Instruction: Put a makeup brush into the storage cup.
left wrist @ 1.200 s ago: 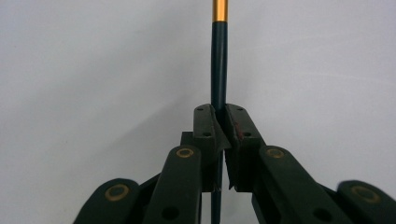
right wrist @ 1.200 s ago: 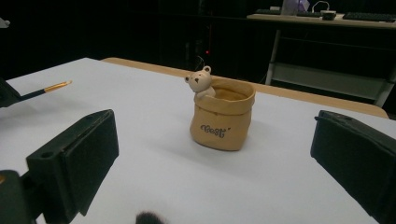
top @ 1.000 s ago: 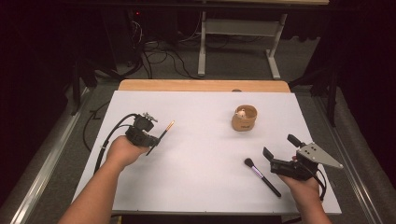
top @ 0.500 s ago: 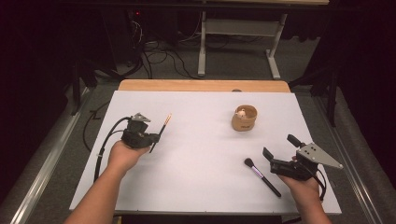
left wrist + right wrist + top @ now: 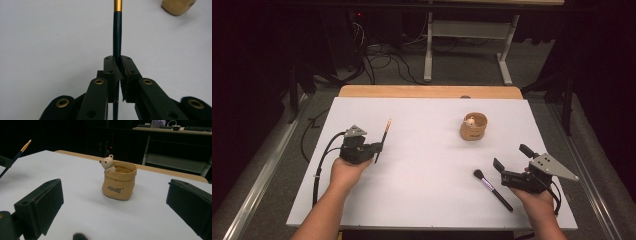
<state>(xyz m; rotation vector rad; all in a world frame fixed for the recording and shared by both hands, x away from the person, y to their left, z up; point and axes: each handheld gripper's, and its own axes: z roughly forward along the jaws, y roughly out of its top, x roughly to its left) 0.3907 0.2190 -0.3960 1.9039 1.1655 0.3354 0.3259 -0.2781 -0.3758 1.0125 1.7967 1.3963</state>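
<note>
Jaws of the left gripper [image 5: 378, 147] are seen clamped on a slim dark-handled brush [image 5: 383, 136], gripped partway along its shaft, at the left of a white table [image 5: 422, 150]. In the left gripper view [image 5: 117, 67], the dark shaft is pinched between the two black pads and runs straight ahead to a gold ferrule, above the white surface. From the high view, the brush is carried tilted, its gold-banded end pointed away from the person toward the far side of the table.

At the right, the right gripper [image 5: 511, 169] is held by the other hand with its jaws spread wide and nothing between them; in the right gripper view [image 5: 113, 202] the two black pads are set well apart on either side of the frame. A black makeup brush [image 5: 493, 189] is left lying flat on the table just beside that gripper, bristle head toward the middle of the table. A tan bag-shaped holder with a small bear figure on its rim [image 5: 473, 127] is stood upright at the far right of the table, well apart from both grippers.
</note>
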